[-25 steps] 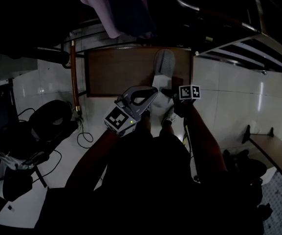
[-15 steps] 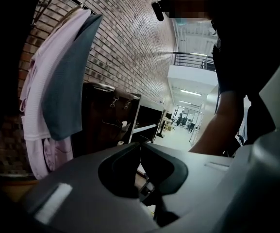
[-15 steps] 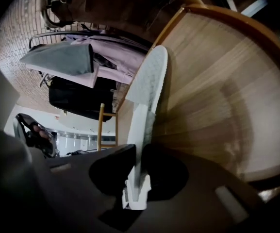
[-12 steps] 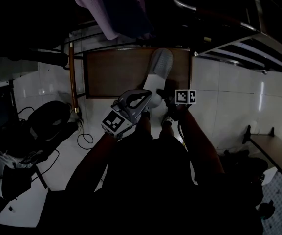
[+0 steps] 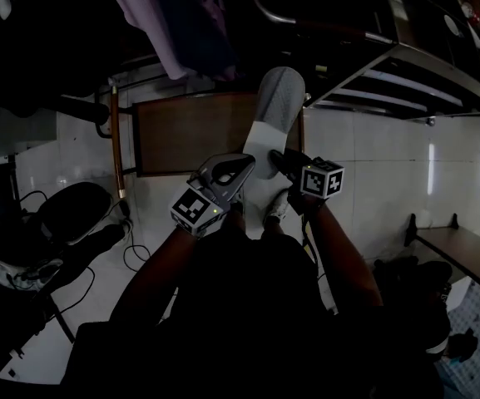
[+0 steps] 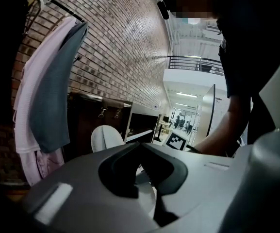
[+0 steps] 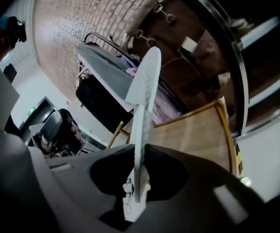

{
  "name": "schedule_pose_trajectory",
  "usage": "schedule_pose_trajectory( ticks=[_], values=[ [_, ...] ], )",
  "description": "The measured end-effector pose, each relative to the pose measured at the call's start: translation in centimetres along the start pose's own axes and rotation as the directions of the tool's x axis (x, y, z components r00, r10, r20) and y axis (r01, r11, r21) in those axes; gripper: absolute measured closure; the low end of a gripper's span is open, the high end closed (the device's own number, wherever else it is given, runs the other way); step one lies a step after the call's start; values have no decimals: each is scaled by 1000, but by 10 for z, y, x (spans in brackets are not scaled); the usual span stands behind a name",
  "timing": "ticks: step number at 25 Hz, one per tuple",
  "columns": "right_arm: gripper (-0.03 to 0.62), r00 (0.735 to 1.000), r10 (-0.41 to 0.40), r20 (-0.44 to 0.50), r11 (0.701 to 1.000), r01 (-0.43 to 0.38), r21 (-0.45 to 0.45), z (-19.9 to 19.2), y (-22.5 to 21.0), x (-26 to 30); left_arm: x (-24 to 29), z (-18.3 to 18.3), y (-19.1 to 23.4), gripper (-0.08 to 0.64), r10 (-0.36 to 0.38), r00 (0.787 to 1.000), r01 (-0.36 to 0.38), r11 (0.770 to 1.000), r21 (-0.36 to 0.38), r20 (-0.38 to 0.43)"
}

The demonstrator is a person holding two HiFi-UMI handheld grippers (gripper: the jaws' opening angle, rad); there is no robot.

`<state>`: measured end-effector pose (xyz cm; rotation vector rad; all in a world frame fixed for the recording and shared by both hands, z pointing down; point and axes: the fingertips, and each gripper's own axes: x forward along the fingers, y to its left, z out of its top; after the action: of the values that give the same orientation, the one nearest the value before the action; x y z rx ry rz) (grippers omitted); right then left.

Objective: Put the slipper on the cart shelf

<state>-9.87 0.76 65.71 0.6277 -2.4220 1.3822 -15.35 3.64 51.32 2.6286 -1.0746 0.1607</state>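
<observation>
Slipper (image 5: 274, 110) now in the air: we see the pale slipper raised over the wooden cart shelf (image 5: 181, 131), where a second ago it lay lower, by the shelf's near edge. The right tool (image 5: 279, 158) has just closed its jaws and clamps the slipper's near end. In the right gripper view the slipper stands edge-on between the pads. The left tool (image 5: 238, 166) hovers just beside it, jaws together and holding nothing. We judge the pick-up done. What is left is to carry the slipper forward over the shelf and set it down flat.
</observation>
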Motion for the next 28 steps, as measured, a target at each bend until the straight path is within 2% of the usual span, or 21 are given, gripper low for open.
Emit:
schedule_pose_trajectory(
  ticks=[3,6,11,16,20,25,28],
  values=[
    [531,998,-45,53,993,50,-111,21,22,-31,0,10,-16,557,-10,1000,10,1000,19,8],
    [531,990,-85,115,970,109,-219,50,40,-65,8,33,-28,557,-15,1000,14,1000,27,24],
    [531,967,-110,231,918,187,-348,77,80,-118,10,65,-54,557,-46,996,42,998,43,74],
    [531,930,-108,351,840,274,-469,94,115,-159,11,79,-81,557,-99,990,90,992,85,98],
    [531,896,-104,432,784,341,-519,101,133,-179,11,93,-92,557,-110,988,100,991,85,111],
    [531,875,-91,476,767,366,-526,104,144,-195,14,104,-103,557,-144,982,128,984,124,124],
    [531,873,-83,481,763,366,-533,105,146,-201,19,108,-107,557,-150,984,135,979,153,92]
  ],
)
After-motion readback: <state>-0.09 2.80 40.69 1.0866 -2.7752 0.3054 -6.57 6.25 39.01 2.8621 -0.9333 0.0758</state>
